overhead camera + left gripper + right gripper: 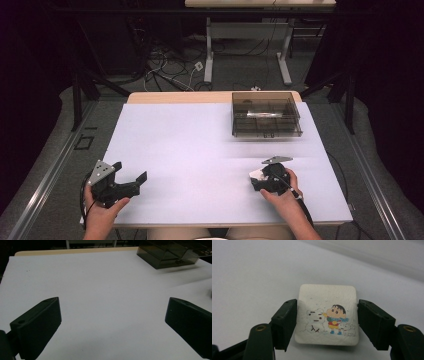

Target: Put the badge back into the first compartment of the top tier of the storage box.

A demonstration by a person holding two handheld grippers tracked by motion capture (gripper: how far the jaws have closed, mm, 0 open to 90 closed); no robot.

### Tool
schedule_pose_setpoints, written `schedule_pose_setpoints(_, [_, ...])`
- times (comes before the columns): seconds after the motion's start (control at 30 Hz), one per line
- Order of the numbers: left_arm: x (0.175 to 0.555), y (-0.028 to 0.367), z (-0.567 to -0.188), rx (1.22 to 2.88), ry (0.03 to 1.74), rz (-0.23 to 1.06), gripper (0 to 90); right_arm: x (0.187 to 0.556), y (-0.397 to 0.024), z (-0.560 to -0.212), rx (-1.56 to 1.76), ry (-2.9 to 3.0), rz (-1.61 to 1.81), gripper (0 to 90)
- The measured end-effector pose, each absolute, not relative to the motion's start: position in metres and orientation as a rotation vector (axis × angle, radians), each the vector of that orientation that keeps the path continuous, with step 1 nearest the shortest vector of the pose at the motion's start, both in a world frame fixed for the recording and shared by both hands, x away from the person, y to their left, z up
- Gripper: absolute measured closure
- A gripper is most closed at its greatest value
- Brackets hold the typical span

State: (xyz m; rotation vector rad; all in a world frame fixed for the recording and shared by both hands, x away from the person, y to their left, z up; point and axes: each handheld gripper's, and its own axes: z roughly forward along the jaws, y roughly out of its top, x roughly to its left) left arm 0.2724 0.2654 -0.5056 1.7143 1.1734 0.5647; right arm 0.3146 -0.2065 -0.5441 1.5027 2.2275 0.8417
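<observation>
- A white table [200,150] stands in a dark room. A strip of light wood shows along its far edge.
- The floor [45,165] around the table is grey carpet. Cables [165,70] lie in a tangle on the floor past the far edge of the table.
- Another table stands farther back, on white legs [209,55].
- A clear, smoky-brown box [266,115] sits on the white table, at the far right. It has thin walls inside that split it into parts. Something pale and long lies in it, but it is too blurry to tell what it is.
- The left gripper [131,181] is at the near left of the table, held in the person's left hand [102,212]. Its two black jaws stand wide apart, with nothing between them. In the left gripper view, just the bare white table lies between the jaws.
- The right gripper [257,179] is at the near right, held in the person's right hand [282,192].
- In the right gripper view, a small white square card [327,315] with round corners sits between the two jaws. The jaws press on its left and right sides, so the gripper is gripping it. The card has a cartoon on it: a child, a snowman and a little white dog.
- In the high view, the card shows as a small white bit at the tip of the right gripper, low over the table.
</observation>
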Motion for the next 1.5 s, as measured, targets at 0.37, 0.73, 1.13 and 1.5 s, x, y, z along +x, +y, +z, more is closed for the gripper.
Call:
schedule_pose_setpoints(0.37, [0.273, 0.266, -0.506, 1.72, 1.173, 0.568, 0.5, 0.315, -0.212, -0.54, 1.39, 2.287, 0.83, 32.8])
schedule_pose_setpoints(0.73, [0.272, 0.266, -0.505, 1.717, 1.175, 0.566, 0.5, 0.318, -0.214, -0.536, 1.218, 2.401, 0.797, 32.8])
schedule_pose_setpoints(1.13, [0.272, 0.266, -0.506, 1.717, 1.176, 0.569, 0.5, 0.326, -0.208, -0.518, 1.041, 2.55, 0.711, 32.9])
schedule_pose_setpoints(1.5, [0.272, 0.266, -0.506, 1.731, 1.17, 0.573, 0.5, 0.332, -0.204, -0.508, 0.954, 2.64, 0.636, 32.9])
